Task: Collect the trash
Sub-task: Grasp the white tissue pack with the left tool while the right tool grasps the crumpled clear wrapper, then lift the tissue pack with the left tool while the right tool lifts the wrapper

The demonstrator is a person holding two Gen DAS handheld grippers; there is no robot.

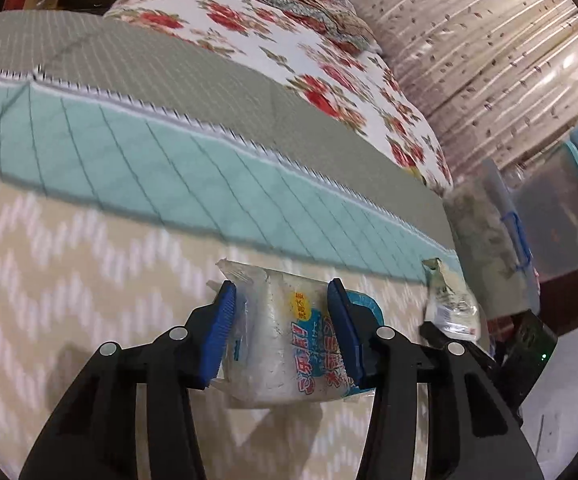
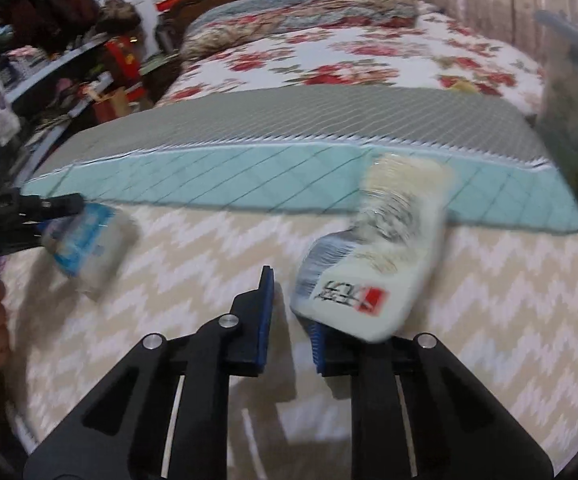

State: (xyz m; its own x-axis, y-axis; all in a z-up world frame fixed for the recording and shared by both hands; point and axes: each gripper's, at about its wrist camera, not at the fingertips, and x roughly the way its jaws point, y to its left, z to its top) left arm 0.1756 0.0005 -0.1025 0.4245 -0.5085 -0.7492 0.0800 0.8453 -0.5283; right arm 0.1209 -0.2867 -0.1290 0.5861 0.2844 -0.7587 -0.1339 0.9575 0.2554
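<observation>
Spanning a zigzag bedspread [image 1: 69, 280], teal quilt [image 1: 169, 160], left gripper [image 1: 281, 332] clamping plastic wrapper [image 1: 285, 344], right gripper [image 2: 289, 320] pinching packet [image 2: 373, 248].

Left gripper [image 1: 281, 332] jaws clamped; right gripper [image 2: 291, 322] jaws narrow, gap showing.

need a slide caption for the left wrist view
Left gripper clamps a clear blue-printed wrapper above the zigzag bedspread, with a second wrapper at right.
</observation>
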